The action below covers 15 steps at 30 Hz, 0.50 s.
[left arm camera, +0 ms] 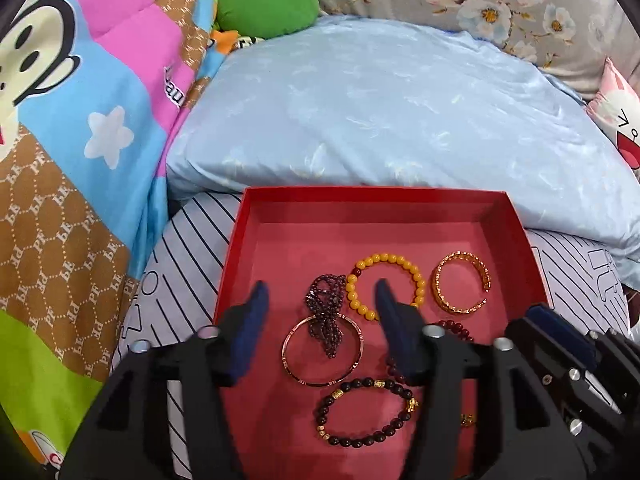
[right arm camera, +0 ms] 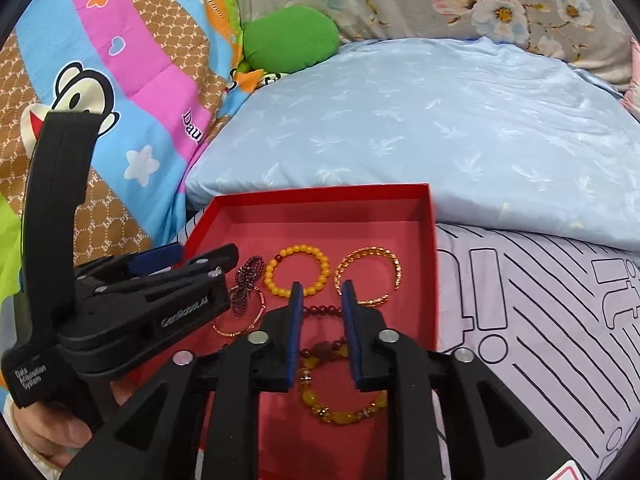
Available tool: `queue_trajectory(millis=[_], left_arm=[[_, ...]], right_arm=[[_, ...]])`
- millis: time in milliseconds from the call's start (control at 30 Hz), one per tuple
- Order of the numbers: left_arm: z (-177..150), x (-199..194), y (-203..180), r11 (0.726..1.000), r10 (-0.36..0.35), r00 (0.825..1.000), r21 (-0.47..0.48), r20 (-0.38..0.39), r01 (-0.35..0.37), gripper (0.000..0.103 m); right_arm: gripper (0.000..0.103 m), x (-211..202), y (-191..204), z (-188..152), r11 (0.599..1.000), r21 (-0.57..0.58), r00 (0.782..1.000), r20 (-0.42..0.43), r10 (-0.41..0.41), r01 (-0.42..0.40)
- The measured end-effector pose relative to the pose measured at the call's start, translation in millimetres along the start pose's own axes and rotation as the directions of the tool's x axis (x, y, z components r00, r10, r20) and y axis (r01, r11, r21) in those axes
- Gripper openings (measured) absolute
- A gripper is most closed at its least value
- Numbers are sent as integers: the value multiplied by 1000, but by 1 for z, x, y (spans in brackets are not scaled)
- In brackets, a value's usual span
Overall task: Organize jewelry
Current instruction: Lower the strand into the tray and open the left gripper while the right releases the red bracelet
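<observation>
While angled down, both grippers (left arm camera: pixel 320 300) (right arm camera: pixel 322 294) hover over the red box (left arm camera: pixel 400 196).

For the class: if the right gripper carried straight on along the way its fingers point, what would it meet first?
Probably the dark red bead bracelet lying on the floor of the red box, right between and ahead of the right gripper, whose jaws stand apart and empty. Depth is hard to judge; the yellow bead bracelet lies just beyond.

Light-blue pillow (left arm camera: pixel 380 120) lying mid-bed; cartoon quilt (left arm camera: pixel 80 140) bunching left of pillow, green cushion (left arm camera: pixel 266 8) and floral fabric (left arm camera: pixel 520 4) sitting behind, striped sheet (right arm camera: pixel 540 320) showing in front.
</observation>
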<state>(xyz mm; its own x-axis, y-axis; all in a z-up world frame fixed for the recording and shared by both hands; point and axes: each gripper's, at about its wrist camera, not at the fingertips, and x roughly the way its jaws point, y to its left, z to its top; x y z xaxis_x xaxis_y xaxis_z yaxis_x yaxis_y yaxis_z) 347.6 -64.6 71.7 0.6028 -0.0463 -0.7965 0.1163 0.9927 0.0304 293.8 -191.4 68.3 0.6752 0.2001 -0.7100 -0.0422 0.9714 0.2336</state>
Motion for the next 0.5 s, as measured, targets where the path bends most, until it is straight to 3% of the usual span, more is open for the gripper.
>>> queue_trajectory(millis=[500], left_arm=[[-42,-45,21,996,-58,998,-60,14,58,56]], right_arm=[[28,-34,12,-26,999,-38,999,24,-37,38]])
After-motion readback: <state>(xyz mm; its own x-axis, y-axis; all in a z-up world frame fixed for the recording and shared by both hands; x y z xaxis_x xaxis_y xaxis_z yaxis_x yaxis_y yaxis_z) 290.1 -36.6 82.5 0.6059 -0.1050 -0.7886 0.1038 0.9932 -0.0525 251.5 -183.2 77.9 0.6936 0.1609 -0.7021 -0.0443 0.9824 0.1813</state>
